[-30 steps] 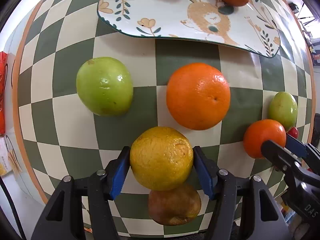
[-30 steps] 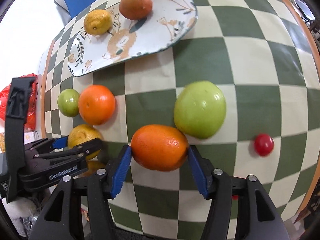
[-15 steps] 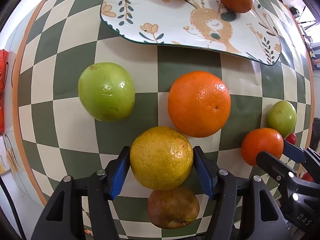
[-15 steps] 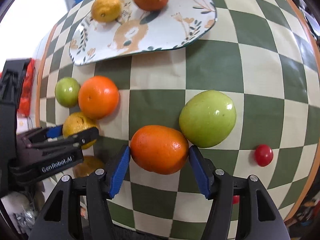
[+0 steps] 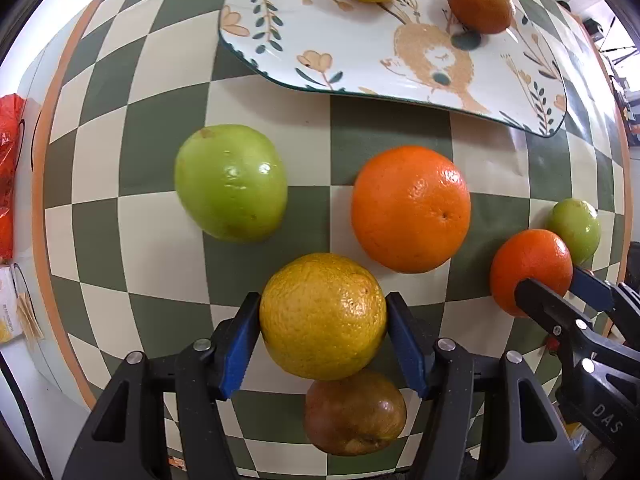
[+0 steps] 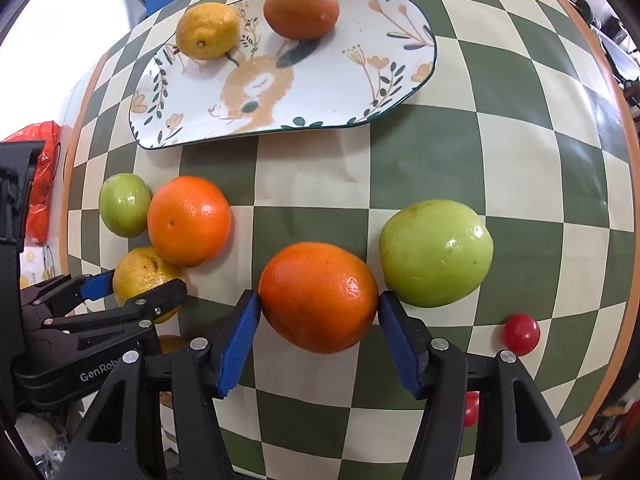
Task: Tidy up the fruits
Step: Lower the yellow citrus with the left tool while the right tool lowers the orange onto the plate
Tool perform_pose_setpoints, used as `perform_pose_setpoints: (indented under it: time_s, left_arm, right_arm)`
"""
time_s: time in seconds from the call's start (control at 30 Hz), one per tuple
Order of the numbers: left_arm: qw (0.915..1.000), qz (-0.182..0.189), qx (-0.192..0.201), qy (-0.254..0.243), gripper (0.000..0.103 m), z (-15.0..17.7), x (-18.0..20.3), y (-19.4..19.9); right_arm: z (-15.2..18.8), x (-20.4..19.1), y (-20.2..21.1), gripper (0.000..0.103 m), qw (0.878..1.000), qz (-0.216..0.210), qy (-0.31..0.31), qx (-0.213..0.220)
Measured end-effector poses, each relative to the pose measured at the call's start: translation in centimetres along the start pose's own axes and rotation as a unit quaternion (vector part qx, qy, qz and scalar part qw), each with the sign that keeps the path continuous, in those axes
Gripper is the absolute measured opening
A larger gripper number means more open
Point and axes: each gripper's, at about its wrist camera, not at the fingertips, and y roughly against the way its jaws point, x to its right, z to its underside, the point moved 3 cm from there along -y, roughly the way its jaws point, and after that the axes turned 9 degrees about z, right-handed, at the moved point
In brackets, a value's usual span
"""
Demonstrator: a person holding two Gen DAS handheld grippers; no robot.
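Left gripper (image 5: 323, 334) fingers clamped the yellow orange (image 5: 323, 316); right gripper (image 6: 318, 340) fingers clamped the tangerine (image 6: 318, 297). Both sat short of the plate (image 6: 360, 92); best lifted clear of neighbours before crossing.

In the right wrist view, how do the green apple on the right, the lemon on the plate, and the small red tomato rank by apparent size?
1. green apple, largest, though it also lies nearest the camera.
2. lemon, smaller, but farther away on the plate, so the true gap is unsure.
3. red tomato, clearly smallest.
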Motion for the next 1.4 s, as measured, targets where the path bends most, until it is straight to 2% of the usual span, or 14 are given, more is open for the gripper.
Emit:
perform_pose_setpoints:
  time_s: [0.17, 0.3, 0.43, 0.53, 0.67, 0.77, 0.93, 1.07, 1.13, 1.17, 1.3, 1.4]
  left_arm:
    - [0.9997, 0.015, 0.021, 0.006, 0.060, 0.1, -0.8, 2.7]
    - [0.9978, 0.039, 0.053, 0.005, 0.060, -0.8, -0.7, 6.6]
    - [0.9940, 0.061, 0.091, 0.002, 0.060, -4.0, -0.1, 10.6]
    - [0.9928, 0.069, 0.098, 0.005, 0.060, -7.6, 0.2, 11.4]
    - [0.9946, 0.070, 0.073, 0.025, 0.060, -12.6, -0.4, 8.7]
    - [0.9949, 0.082, 0.033, 0.048, 0.060, -15.0, -1.5, 6.1]
    - [0.9937, 0.090, 0.000, 0.067, 0.060, -15.9, -2.6, 4.4]
    - [0.9933, 0.091, 0.002, 0.071, 0.062, -16.0, -2.8, 4.4]
    - [0.9936, 0.089, 0.014, 0.068, 0.082, -16.1, -2.8, 5.1]
    - [0.9938, 0.088, 0.020, 0.066, 0.088, -16.0, -2.7, 5.4]
    - [0.9970, 0.050, 0.045, 0.038, 0.090, -15.2, -2.3, 6.9]
    - [0.9973, 0.027, 0.063, 0.026, 0.090, -14.5, -2.2, 7.9]
  right_arm:
    - [0.2, 0.3, 0.4, 0.063, 1.000, -0.008, -0.011, 0.005]
    - [0.2, 0.9, 2.7, 0.063, 0.999, -0.027, -0.014, 0.026]
    - [-1.5, 1.3, 5.9, 0.063, 0.997, -0.054, -0.028, 0.056]
    - [-4.2, 1.4, 7.7, 0.063, 0.994, -0.070, -0.035, 0.077]
    - [-8.9, 0.6, 7.3, 0.063, 0.993, -0.078, -0.034, 0.077]
    - [-11.8, -0.7, 5.1, 0.063, 0.994, -0.094, -0.033, 0.048]
    - [-14.1, -2.1, 2.0, 0.063, 0.995, -0.100, -0.026, 0.015]
    - [-14.5, -2.0, 0.9, 0.066, 0.992, -0.119, -0.040, 0.002]
    - [-14.5, -1.8, 0.9, 0.076, 0.993, -0.112, -0.043, 0.000]
    - [-14.5, -1.7, 1.1, 0.084, 0.993, -0.106, -0.043, 0.003]
    - [-14.3, -1.1, 2.1, 0.095, 0.998, -0.055, -0.036, 0.016]
    - [-13.9, -0.5, 3.0, 0.098, 0.999, -0.007, -0.027, 0.028]
